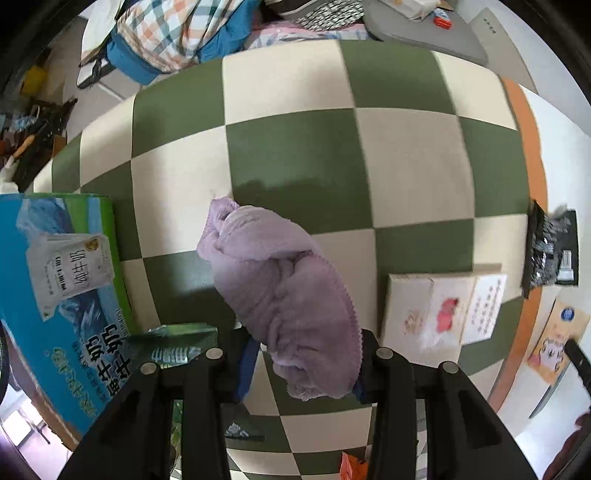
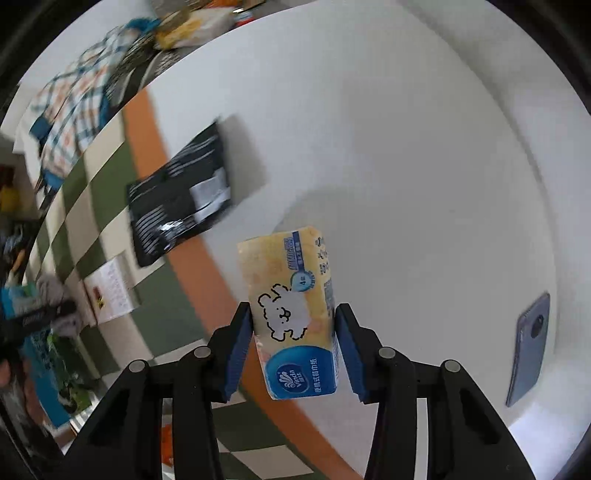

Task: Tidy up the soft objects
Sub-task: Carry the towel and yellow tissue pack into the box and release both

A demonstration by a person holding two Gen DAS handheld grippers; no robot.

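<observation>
My left gripper [image 1: 301, 363] is shut on a bunched lilac towel [image 1: 280, 291] and holds it above the green-and-cream checkered cloth [image 1: 295, 147]. My right gripper [image 2: 293, 343] is shut on a yellow and blue tissue pack [image 2: 291, 310] with a white dog drawing, held above a white surface [image 2: 406, 166]. A black patterned packet [image 2: 177, 199] lies at the orange edge of the cloth; it also shows in the left wrist view [image 1: 546, 251].
A blue and green milk carton box [image 1: 55, 295] stands at the left. A cream box [image 1: 443, 306] lies at the right of the cloth. A grey phone [image 2: 528, 343] lies on the white surface. Checked bedding [image 1: 173, 29] lies beyond.
</observation>
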